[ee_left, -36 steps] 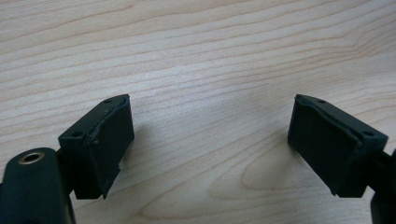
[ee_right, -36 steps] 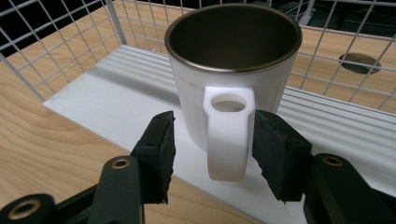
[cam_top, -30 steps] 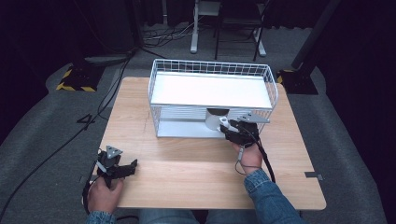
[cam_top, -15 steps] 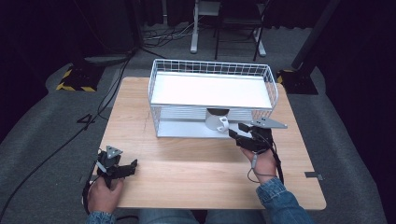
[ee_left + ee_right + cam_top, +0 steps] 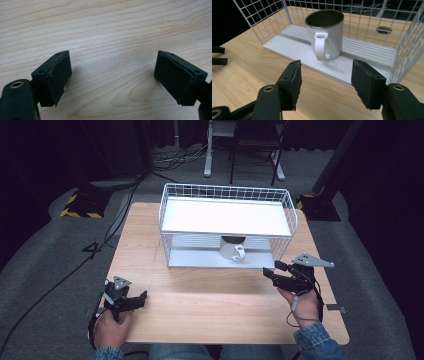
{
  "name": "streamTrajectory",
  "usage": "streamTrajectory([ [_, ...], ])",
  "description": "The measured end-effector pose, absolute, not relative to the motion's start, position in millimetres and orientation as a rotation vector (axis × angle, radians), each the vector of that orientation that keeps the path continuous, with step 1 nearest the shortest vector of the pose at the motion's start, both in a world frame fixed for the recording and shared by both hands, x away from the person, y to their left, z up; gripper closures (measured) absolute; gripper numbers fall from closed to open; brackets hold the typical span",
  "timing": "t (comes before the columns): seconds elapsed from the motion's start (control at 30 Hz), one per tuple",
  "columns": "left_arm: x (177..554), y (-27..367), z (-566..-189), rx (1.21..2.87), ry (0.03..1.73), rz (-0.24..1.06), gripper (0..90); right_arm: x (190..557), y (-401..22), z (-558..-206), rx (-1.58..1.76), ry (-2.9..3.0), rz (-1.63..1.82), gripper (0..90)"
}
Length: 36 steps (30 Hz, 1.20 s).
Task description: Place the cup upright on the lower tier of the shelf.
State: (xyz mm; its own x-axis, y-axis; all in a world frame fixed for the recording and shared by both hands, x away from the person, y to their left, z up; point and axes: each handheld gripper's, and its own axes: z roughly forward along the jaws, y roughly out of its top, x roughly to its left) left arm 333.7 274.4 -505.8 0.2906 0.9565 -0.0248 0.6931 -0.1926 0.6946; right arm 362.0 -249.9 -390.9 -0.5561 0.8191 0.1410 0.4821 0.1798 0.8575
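Wooden table (image 5: 210, 305) fills mid-frame; on it we see a white wire rack (image 5: 227, 222) at upper centre; white mug (image 5: 325, 33) upright on its lower shelf; right gripper (image 5: 325, 83) lower right, jaws wide, empty; left gripper (image 5: 112, 75) lower left, jaws wide, empty.

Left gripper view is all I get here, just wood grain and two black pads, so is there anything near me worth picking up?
Observer: Yes, a white mug stands upright on the lower shelf of a wire rack across the table.
Operator: Which way does its handle face?
Observer: Toward the person's side, straight at the right claw.
Operator: Is that claw holding it?
Observer: No, it is open and sits short of the shelf, with bare table between it and the mug.
Operator: And where is my claw?
Observer: The left claw is open near the table's front left corner, well away from the rack.
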Motion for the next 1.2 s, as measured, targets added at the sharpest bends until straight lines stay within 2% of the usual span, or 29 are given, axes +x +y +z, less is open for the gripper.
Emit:
streamTrajectory([
  [0.5,333.8,274.3,-505.9,1.961,1.470,0.565,14.7,347.9,-276.7,-405.2,1.265,2.164,1.246,30.9],
  [0.8,333.8,274.3,-505.9,1.961,1.470,0.566,14.7,341.4,-300.6,-430.2,1.342,2.151,1.151,24.8],
  [1.2,333.8,274.3,-505.8,1.962,1.470,0.565,14.7,341.6,-327.6,-465.4,1.462,2.154,1.038,22.0],
])
